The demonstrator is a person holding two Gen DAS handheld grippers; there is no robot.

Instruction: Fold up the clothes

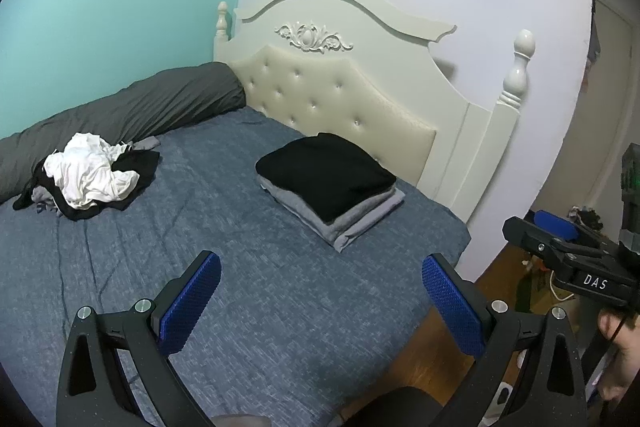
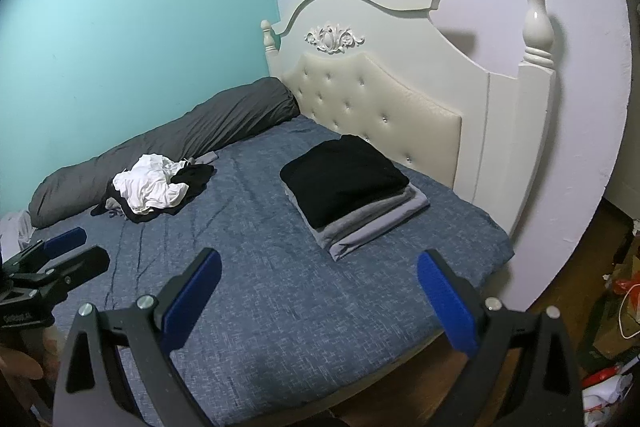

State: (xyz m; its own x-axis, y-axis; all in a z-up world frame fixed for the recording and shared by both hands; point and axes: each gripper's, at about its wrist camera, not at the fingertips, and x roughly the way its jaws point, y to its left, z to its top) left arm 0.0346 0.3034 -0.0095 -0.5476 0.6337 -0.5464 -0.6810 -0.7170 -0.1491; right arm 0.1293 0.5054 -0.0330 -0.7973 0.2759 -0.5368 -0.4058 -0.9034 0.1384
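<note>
I hold my left hand-held gripper and right hand-held gripper side by side, both spread wide and empty.

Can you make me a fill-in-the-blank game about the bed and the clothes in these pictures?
1. The top garment on the folded stack of clothes is coloured ____.
2. The crumpled white garment lies on the unfolded heap, beside the long ____ bolster pillow.
3. The left gripper and right gripper both hold ____.

Answers: black; grey; nothing
</note>
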